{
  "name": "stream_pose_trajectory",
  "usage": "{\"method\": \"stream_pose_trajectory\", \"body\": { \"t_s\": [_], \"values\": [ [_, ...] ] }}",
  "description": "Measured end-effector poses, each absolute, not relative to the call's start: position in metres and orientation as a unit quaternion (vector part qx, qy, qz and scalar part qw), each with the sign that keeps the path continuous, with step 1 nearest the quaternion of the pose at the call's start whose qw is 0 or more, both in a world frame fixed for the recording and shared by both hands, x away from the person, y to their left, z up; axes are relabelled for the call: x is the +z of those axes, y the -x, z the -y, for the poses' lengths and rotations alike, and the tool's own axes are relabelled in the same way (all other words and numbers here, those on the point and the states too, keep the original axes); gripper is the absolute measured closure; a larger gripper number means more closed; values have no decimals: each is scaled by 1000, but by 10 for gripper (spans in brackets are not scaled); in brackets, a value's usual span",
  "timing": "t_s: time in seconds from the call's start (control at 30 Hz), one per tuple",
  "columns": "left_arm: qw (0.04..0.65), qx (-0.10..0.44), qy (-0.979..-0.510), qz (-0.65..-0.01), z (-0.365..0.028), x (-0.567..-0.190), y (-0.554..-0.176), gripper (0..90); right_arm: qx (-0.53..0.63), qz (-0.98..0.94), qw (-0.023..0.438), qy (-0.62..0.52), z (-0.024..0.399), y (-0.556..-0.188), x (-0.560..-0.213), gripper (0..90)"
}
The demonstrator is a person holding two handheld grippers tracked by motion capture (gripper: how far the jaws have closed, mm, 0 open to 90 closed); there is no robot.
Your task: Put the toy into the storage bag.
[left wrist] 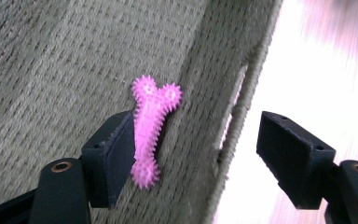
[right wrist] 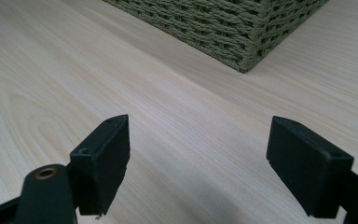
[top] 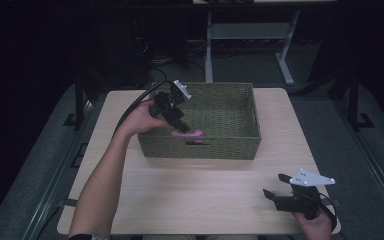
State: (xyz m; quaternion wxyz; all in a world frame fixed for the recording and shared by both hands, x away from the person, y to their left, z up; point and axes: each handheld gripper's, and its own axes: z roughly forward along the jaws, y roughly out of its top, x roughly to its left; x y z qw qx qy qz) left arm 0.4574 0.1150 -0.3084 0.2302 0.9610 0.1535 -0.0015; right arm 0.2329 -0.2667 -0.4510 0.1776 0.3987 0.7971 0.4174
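Lying on the woven basket (top: pixel 240 145) floor against its near wall, the pink spiky bone toy (left wrist: pixel 150 128) sits beside one jaw of the open left claw (top: pixel 184 126); placement looks done. Only withdrawing remains, the right claw (right wrist: pixel 198 170) open and empty.

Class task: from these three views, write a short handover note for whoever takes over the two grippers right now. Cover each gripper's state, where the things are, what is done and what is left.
Left gripper: jaws open over the woven basket, nothing gripped.
Right gripper: open and empty, above the table near its front right corner.
Pink spiky bone toy: lies on the basket floor against the front wall, by the handle slot; in the left gripper view it sits next to one pad, apparently released.
Done: the toy is in the basket.
Left: draw the left gripper out of the basket, probably without nudging the toy.
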Motion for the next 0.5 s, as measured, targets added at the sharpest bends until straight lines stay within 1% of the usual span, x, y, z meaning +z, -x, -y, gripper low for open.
{"method": "stream_pose_trajectory", "body": {
  "t_s": [0.1, 0.2, 0.5],
  "values": [
    [236, 7, -961, -148, -117, -304, -450, 271, 416, -796, 176, -402, 267, -233, -452, 211],
    [253, 3, -955, -156, -121, -303, -444, 272, 416, -795, 178, -404, 267, -233, -452, 211],
    [253, 11, -955, -156, -131, -306, -429, 276, 415, -793, 180, -407, 268, -234, -453, 212]
  ]
}}
